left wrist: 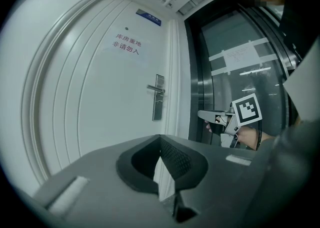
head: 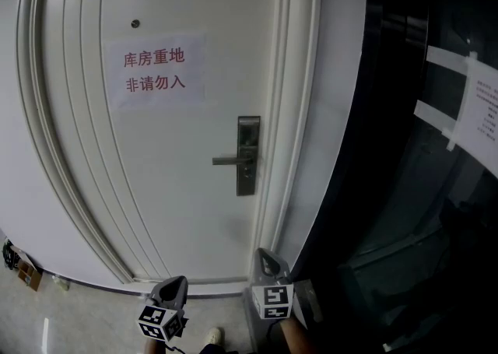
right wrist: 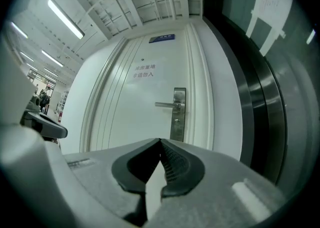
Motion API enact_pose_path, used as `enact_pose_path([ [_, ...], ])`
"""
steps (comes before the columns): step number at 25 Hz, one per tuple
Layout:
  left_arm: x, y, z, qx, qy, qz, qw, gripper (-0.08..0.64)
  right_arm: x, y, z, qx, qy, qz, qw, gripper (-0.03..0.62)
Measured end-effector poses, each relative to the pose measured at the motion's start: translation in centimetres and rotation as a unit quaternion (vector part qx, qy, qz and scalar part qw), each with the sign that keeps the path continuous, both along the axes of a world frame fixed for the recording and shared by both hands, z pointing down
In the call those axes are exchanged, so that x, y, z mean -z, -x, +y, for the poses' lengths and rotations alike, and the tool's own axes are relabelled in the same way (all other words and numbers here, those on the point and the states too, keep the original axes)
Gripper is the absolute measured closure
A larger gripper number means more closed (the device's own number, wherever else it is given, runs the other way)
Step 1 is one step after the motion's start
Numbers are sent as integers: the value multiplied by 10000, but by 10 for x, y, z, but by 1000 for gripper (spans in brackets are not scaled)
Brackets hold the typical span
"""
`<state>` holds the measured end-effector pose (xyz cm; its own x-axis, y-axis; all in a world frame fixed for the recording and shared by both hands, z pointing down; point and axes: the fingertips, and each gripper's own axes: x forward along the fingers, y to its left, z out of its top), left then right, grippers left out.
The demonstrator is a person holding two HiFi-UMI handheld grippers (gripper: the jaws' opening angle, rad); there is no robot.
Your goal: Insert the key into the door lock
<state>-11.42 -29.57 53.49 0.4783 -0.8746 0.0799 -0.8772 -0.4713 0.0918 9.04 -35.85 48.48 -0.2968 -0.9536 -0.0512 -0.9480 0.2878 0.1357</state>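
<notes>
The left gripper (left wrist: 160,139) has its dark ribbed jaws pressed together at the tips, with only a pale sliver showing in the gap behind them. The right gripper (right wrist: 160,142) is closed the same way, and no view lets me tell whether a key sits in either one. In the head view both grippers are low in the picture, side by side and a little apart, each with its black-and-white marker cube. The right one lies nearly under the lock and the left one further left. Both point at the door and are well apart from it. A hand (left wrist: 246,135) holds the right gripper. Between the grippers the tip of a pale shoe (head: 214,335) rests on the light tiled floor (head: 85,321). Beyond stands the closed white panelled door (head: 179,212). Near its right edge is the door lock, a tall silver metal plate (head: 248,177) with a lever handle (head: 229,161) pointing left and a small dark mark just below the lever. Higher up are a white paper sign with red characters (head: 156,70) and a small round peephole (head: 135,24). Right of the frame is a dark glass wall (head: 389,150) with a taped white paper sheet (head: 481,111).
</notes>
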Motion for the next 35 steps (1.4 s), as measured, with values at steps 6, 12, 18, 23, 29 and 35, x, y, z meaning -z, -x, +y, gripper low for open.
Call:
enact_pose_path([
  [6, 2, -11, 4, -53, -48, -6, 10000, 558, -27, -3, 28, 95, 241, -170, 9995, 592],
  [12, 0, -20, 8, -90, -24, 63, 9999, 558, -50, -1, 53, 149, 524, -267, 9982, 591],
  [18, -3, -17, 10, -33, 15, 90, 10000, 558, -61, 5, 62, 231, 643, -280, 9973, 591],
  [23, -4, -15, 11, -2, 39, 93, 9999, 558, -70, 13, 69, 269, 780, -256, 9963, 591],
  [29, -7, -16, 12, 8, 85, 93, 9999, 558, -74, 14, 70, 274, 818, -222, 9960, 591],
  [35, -9, -17, 11, 3, 115, 93, 9999, 558, -74, 12, 70, 235, 810, -222, 9962, 591],
])
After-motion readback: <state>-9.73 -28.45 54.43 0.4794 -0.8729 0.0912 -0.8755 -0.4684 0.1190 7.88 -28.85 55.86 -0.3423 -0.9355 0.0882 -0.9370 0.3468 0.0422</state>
